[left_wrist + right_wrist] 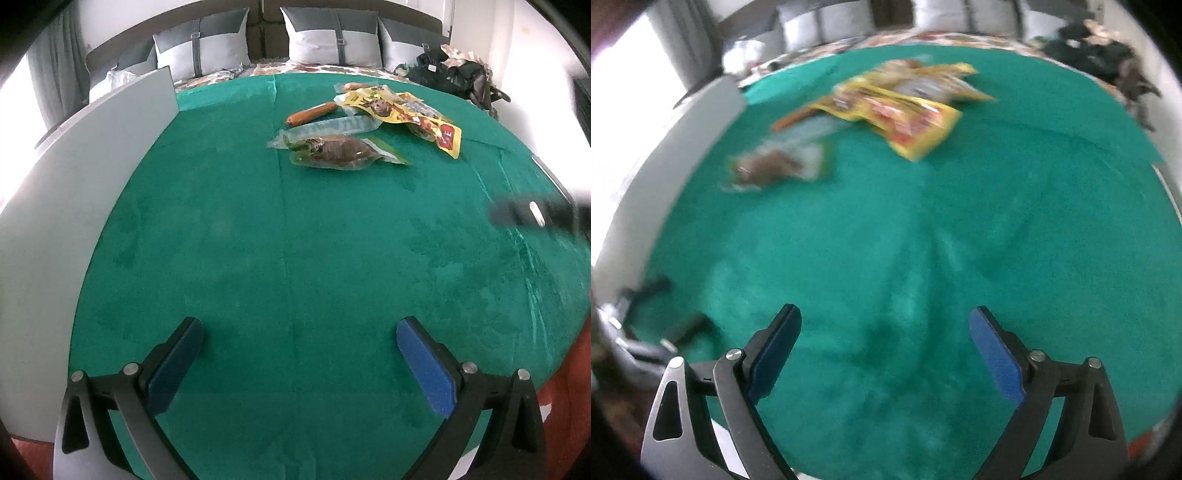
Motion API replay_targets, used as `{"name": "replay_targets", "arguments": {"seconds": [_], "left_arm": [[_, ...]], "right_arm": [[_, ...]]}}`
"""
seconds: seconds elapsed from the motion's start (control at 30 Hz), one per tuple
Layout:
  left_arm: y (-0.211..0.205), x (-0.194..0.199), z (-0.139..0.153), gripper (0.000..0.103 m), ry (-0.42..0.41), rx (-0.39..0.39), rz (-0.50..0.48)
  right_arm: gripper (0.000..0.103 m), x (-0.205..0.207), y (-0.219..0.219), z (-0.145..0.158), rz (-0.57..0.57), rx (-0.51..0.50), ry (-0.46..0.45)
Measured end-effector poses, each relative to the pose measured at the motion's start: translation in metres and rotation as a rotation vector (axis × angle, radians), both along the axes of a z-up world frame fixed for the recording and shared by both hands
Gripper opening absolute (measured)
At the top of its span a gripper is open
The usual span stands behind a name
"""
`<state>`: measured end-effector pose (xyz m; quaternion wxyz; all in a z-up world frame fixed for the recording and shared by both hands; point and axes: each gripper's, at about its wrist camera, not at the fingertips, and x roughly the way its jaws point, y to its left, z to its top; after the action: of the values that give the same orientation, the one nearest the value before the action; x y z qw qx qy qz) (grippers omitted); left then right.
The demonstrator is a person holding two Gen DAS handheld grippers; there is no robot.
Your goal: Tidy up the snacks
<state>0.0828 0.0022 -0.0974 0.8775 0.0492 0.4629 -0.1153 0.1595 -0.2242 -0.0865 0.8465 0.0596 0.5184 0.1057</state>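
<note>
Snacks (369, 122) lie heaped at the cloth's (258, 258) far side, both grippers (299, 354) (884, 343) spread wide and empty; those light, slippery, crinkly packs probably want pinching at a flat edge.

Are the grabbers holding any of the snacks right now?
No. The left gripper and right gripper are both open and empty above the green cloth; the snacks lie farther away, untouched.

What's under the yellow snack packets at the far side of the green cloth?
The yellow snack packets overlap one end of a long clear plastic sleeve and partly cover a pale packet behind. Anything fully beneath them is hidden.
</note>
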Motion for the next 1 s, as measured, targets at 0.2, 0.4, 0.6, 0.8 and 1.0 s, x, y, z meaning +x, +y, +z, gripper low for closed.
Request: {"name": "replay_targets", "arguments": {"seconds": [0.2, 0.4, 0.6, 0.8, 1.0], "left_arm": [[0.001, 0.0, 0.0, 0.103, -0.006, -0.001, -0.012], [0.003, 0.0, 0.001, 0.103, -0.001, -0.001, -0.028], [0.005, 0.003, 0.002, 0.103, 0.0, -0.001, -0.043], [0.006, 0.005, 0.001, 0.103, -0.006, -0.003, -0.034], [0.005, 0.006, 0.0, 0.103, -0.014, -0.005, -0.029]], "right_arm": [[0.093, 0.091, 0.052, -0.009, -0.092, 0.294, 0.228], [0.095, 0.144, 0.089, -0.02, -0.272, 0.306, 0.225], [0.095, 0.151, 0.152, -0.025, -0.054, -0.091, 0.121], [0.072, 0.121, 0.138, -0.027, 0.083, -0.125, 0.019], [0.022, 0.099, 0.078, -0.028, 0.087, -0.048, 0.042]]}}
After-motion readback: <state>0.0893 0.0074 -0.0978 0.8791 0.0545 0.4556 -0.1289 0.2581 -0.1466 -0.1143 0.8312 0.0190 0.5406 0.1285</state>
